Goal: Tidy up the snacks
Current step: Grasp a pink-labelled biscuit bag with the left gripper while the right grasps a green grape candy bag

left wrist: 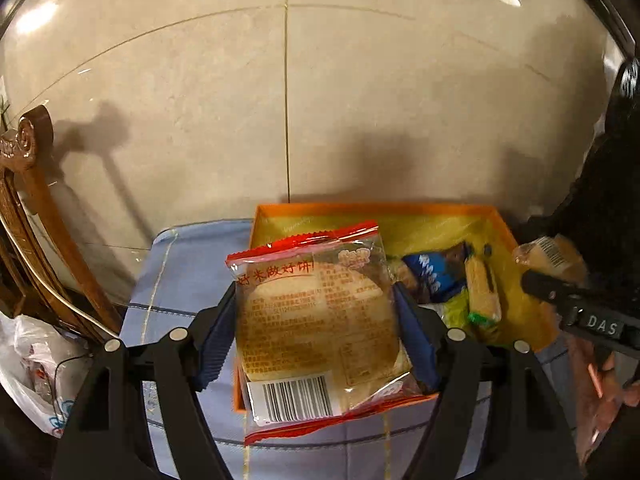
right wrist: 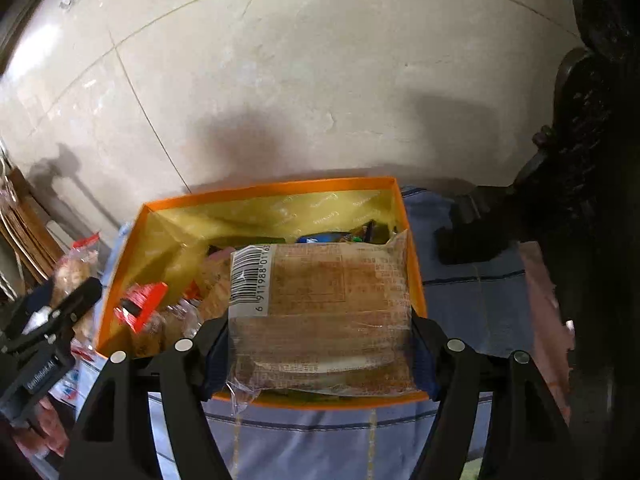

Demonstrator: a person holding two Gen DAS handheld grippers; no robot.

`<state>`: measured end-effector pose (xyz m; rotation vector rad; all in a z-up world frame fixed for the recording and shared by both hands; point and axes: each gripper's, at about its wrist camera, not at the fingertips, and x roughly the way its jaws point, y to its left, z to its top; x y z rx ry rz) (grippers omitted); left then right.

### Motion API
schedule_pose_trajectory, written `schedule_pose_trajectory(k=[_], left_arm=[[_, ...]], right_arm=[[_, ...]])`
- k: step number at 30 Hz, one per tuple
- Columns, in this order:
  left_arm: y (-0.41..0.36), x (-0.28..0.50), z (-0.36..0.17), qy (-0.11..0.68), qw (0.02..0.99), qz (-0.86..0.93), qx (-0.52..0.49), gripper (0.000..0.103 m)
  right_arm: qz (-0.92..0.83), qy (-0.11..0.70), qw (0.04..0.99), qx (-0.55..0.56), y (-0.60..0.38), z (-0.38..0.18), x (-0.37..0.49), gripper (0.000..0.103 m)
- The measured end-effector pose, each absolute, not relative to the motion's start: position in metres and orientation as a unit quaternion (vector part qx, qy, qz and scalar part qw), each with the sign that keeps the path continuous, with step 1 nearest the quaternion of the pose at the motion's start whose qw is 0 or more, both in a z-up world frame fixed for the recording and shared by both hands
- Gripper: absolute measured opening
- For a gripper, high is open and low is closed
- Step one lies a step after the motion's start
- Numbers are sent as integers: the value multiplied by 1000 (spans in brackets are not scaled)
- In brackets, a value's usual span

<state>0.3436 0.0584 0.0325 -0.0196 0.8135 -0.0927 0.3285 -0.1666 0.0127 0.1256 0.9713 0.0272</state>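
**Open box top, crowded floor inside**

The orange box [right wrist: 256,192] stands open at the top on the blue-clothed surface [left wrist: 176,280], so entry from above is free. Its left part in the right wrist view shows bare yellow lining; the rest is filled with loose snack packets [left wrist: 436,276]. Behind it the tiled wall [left wrist: 360,100] closes off the far side. A carved wooden chair [left wrist: 28,152] and a white plastic bag [left wrist: 28,360] block the left flank. Bare cloth lies in front of the box.
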Motion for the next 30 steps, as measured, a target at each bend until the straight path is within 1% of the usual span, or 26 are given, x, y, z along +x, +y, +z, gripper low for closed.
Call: schedule_pose_trajectory(k=[1,2,3,7,11,14,17,20,24,27,30], left_arm=[[59,346,34,393,918,-47,-18,98],[59,348,36,392,919,-40,-24,99],[58,350,37,393,919,-34,-22,99],[58,350,42,390,920,-28,-4,99],[61,339,42,398,917,-35,3,99],[63,313,42,393,918,-49,25,99],[61,271,31,395,913,-76,66,99],[63,215,10,398,907,-108,89,99],[62,135,-33,422,887,-155,105,99],[54,85,-68,440,869,-183,134,99],[42,44,-93,450,853,-213,159,99]], right_arm=[[11,465,883,62,-168,13,332,80],[11,461,885,65,-169,15,333,93],[9,456,887,65,-170,18,334,99],[2,444,895,42,-175,31,326,99],[1,449,892,44,-192,39,306,99],[-11,444,896,15,-209,42,279,99],[-27,455,889,-34,-225,29,245,99],[-27,478,875,-70,-239,-2,208,99],[-25,530,845,-69,-260,-63,161,99],[-28,556,828,-62,-276,-100,139,99],[-31,565,821,-78,-281,-121,131,99]])
